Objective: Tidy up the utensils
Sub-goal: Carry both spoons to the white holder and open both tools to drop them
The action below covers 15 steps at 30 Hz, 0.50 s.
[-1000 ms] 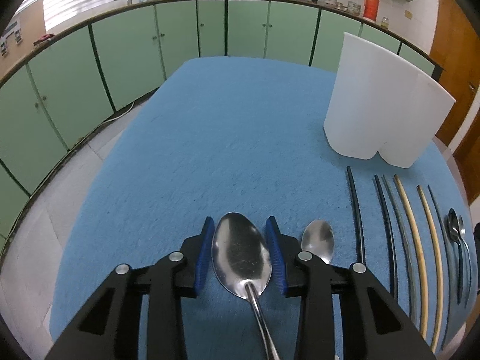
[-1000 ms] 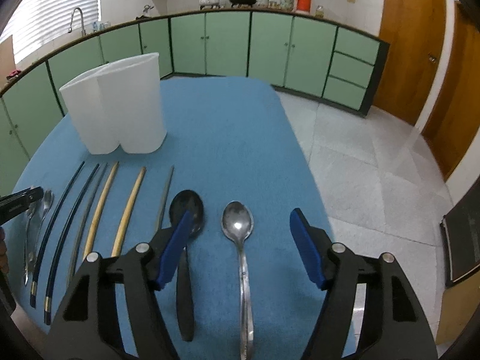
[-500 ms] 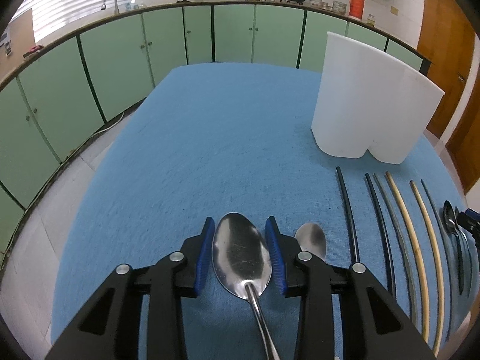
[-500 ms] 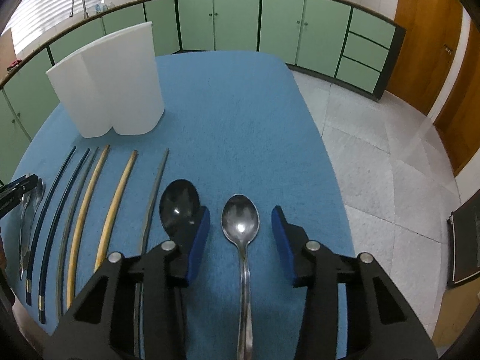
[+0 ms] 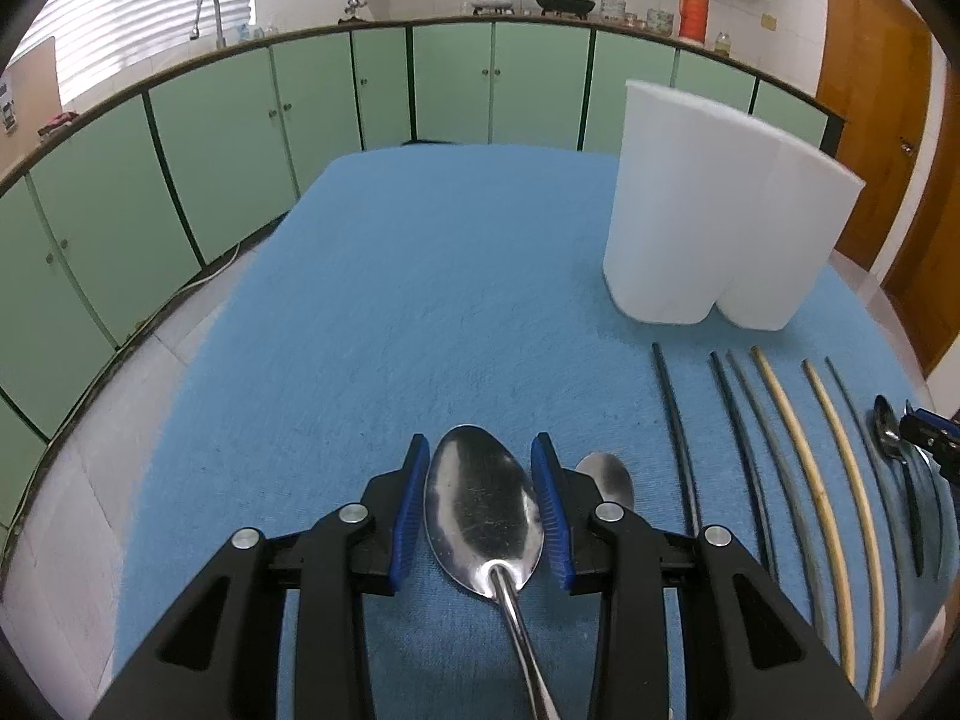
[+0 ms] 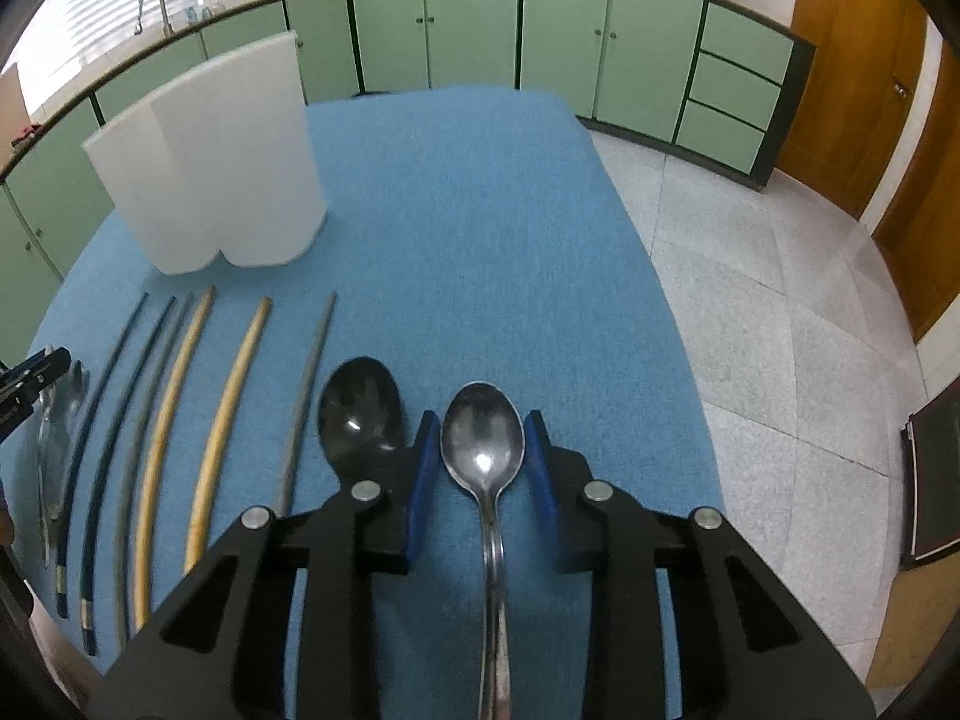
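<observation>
In the left wrist view my left gripper (image 5: 480,441) is shut on the bowl of a large steel spoon (image 5: 483,510), its blue pads (image 5: 411,504) against both sides. A smaller spoon (image 5: 609,474) lies just right of it on the blue cloth (image 5: 420,300). In the right wrist view my right gripper (image 6: 480,417) is closing on a steel spoon (image 6: 483,447); its pads (image 6: 423,480) meet the bowl's edges. A black spoon (image 6: 359,405) lies to its left. Several chopsticks (image 6: 228,408) lie in a row. The white two-part holder (image 6: 216,168) stands upright beyond them.
The holder (image 5: 720,228) stands at the table's far right in the left wrist view, with the chopsticks (image 5: 786,450) in front of it. Green cabinets (image 5: 240,150) ring the room. The table's right edge drops to a tiled floor (image 6: 780,330).
The right gripper's jaws have closed from wide apart onto the steel spoon's bowl. The left gripper has kept its grip on the large spoon and tilted up slightly.
</observation>
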### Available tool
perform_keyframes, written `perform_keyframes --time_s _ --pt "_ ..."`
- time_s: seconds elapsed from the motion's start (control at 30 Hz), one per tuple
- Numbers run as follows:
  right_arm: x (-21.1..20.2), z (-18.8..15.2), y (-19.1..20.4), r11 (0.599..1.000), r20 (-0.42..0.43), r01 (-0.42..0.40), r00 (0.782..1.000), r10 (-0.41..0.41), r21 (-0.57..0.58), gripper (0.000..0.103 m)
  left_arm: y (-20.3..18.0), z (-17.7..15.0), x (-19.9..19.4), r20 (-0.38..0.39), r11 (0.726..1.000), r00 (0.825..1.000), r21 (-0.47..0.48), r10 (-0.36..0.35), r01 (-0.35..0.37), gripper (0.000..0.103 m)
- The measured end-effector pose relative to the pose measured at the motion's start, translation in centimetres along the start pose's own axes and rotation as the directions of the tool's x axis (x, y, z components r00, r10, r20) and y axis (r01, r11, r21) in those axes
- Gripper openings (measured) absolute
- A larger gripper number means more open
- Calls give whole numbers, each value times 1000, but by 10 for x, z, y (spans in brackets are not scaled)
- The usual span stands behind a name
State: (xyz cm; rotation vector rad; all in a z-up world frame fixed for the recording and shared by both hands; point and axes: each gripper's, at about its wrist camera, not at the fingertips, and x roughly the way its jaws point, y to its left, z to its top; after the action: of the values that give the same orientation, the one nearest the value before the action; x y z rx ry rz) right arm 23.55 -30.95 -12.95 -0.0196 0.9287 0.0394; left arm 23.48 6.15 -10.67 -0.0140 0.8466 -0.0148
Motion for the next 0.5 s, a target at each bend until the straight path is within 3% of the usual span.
perform_keyframes --time_s 0.2,0.5 --pt "-49 1 3 998 142 -54 988 56 -18 28 1 -2 -37 126 999 991 12 -44 43 35" --pt "-107 7 5 992 282 -115 951 123 -43 27 3 -3 -94 309 994 945 20 -104 103 34"
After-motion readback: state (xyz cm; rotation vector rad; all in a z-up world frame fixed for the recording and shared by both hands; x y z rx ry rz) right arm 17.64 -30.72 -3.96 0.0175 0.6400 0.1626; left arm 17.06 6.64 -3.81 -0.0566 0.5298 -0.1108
